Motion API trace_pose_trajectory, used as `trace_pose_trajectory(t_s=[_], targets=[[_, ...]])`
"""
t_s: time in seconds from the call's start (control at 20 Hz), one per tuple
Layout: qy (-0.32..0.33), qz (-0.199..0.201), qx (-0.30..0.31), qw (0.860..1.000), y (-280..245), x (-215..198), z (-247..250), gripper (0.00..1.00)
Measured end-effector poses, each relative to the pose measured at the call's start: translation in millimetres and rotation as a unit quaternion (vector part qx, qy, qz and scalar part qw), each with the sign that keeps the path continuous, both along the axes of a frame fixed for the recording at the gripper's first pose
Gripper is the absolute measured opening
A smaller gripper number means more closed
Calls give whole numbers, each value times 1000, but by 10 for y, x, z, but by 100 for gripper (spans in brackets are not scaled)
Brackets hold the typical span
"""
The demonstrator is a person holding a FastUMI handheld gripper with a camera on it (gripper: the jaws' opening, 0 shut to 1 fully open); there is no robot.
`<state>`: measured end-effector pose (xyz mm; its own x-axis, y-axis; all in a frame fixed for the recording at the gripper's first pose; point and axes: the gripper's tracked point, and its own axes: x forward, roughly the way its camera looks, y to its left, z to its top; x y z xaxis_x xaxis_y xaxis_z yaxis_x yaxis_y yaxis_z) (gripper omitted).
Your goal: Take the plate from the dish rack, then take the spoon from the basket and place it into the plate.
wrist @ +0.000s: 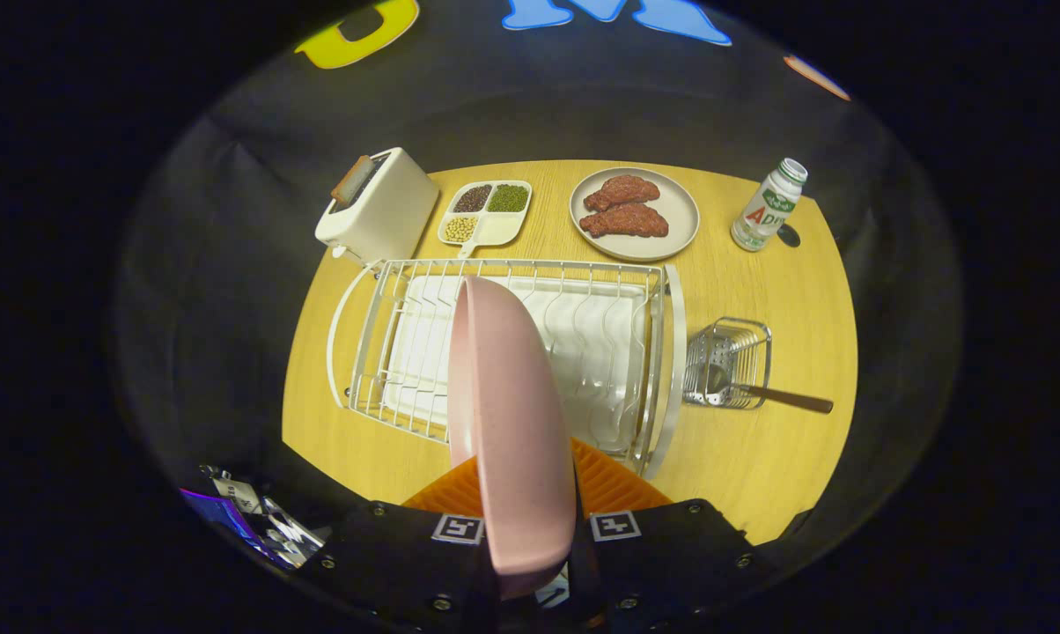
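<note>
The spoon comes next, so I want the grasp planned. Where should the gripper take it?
Probably by the brown handle of the spoon, which sticks out sideways past the basket rim, its bowl inside. Come from above; the gripper is shut on the pink plate.

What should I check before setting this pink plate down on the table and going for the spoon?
1. Grip: gripper shut on the pink plate, held on edge between both fingers: ok.
2. Plate out of the dish rack: looks lifted above the wires, contact cannot tell.
3. Bare table in front of the basket for the plate: ok.
4. Spoon reachable, handle sticking out of the basket: ok.
5. Bottle and plate of meat well beyond the basket: ok.
</note>
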<state>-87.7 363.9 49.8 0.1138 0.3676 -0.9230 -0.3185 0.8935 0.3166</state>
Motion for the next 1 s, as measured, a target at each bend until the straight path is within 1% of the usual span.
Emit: trace_pose_trajectory(t_s=[0.1, 0.2, 0.45, 0.55, 0.65, 0.75, 0.85, 1.0], targets=[[19, -31, 63, 997, -55, -232, -35, 29], [38, -59, 111, 991, -132, -442, -100, 29], [65, -101, 179, 976, -269, -912, -430, 29], [74, -110, 202, 970, -279, -1084, -598, 29], [75, -113, 217, 967, -319, -1262, -753, 29], [77, -124, 228, 963, -383, -1406, -904, 29], [78, -134, 232, 960, -429, -1479, -1088, 29], [78, -132, 235, 960, -499, -1515, -1348, 29]])
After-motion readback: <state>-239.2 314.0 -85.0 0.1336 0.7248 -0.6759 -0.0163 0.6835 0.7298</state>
